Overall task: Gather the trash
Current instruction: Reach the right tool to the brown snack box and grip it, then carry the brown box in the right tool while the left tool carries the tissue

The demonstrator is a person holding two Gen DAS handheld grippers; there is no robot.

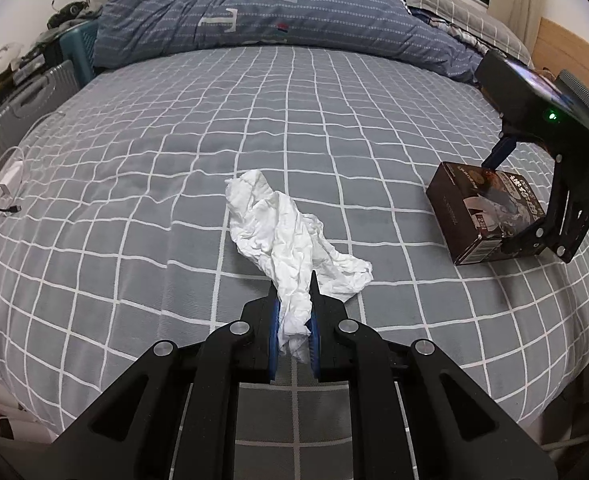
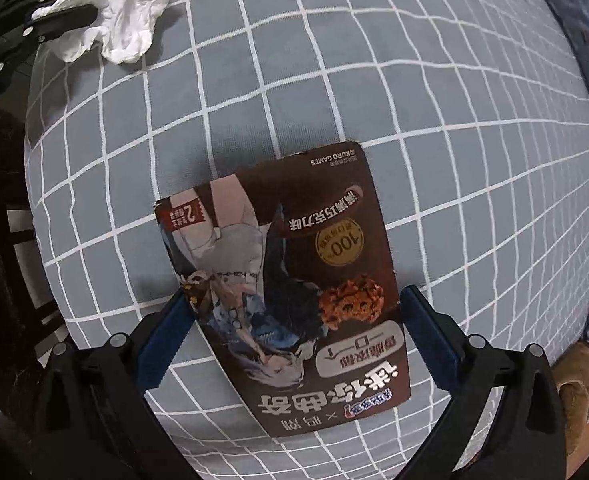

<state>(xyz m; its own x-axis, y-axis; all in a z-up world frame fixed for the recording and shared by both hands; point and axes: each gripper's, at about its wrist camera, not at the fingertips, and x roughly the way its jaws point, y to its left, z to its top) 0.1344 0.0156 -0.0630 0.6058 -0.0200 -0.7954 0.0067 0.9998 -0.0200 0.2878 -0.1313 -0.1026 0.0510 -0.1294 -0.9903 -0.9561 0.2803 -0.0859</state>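
Our left claw [image 1: 293, 312] is pinching the crumpled white tissue [image 1: 290, 236], most of which trails out ahead over the grey checked bed [image 1: 134, 200]. Our right claw [image 2: 294, 320] points down with its blue fingers [image 2: 430, 324] spread on either side of the brown snack box [image 2: 294, 280]; we cannot tell whether they touch it. That box lies flat near the bed's edge, well apart from the tissue.

- The bed [image 1: 134, 208] wears a grey sheet checked in white.
- A crumpled white tissue [image 1: 282, 232] lies mid-bed.
- A brown snack box [image 1: 482, 216] sits near the right edge.
- A folded blue quilt [image 1: 254, 20] covers the far edge.
- A white cable [image 1: 10, 184] rests at the left edge.
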